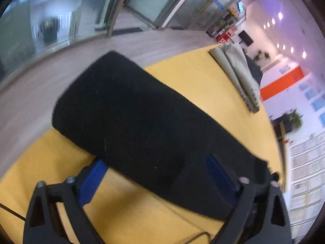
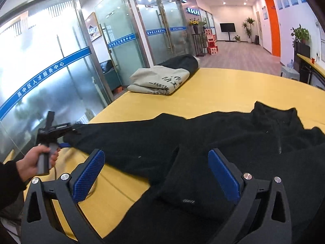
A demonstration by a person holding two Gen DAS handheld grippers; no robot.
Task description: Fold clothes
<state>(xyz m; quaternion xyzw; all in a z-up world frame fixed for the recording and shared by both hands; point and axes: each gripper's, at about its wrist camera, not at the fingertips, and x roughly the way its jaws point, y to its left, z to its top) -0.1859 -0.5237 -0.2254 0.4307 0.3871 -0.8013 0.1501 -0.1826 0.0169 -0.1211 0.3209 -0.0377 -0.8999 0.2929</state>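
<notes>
Black fleece jacket [image 2: 203,142], with a zip collar, lies spread on the yellow table [image 2: 223,85], and one long sleeve [image 1: 130,109] stretches toward the table's left edge, where its cuff reaches over that edge. The collar points to the far side of the table, and the body of the jacket fills the near right part.

The left gripper [image 1: 156,174] hovers over the sleeve near the left edge. Its blue pads [image 1: 92,181] stand wide apart, one on each side of the cloth, and they hold nothing. In the right wrist view a bare hand [image 2: 39,159] holds this tool by its handle. The right gripper [image 2: 156,174] is also spread wide, above a folded-over flap of the jacket near the front edge, and nothing is between its fingers.

I judge that the folding of this jacket is only at its beginning: the garment is laid out, but the sleeve is not yet folded in. The next move probably asks the left gripper to close on the sleeve near the cuff and carry it across the body. The fleece looks thick and soft, so the pinch should take both layers.

At the far left corner lies a folded beige garment with black printed characters [image 2: 158,80], and a dark garment [image 2: 180,63] is just behind it.
</notes>
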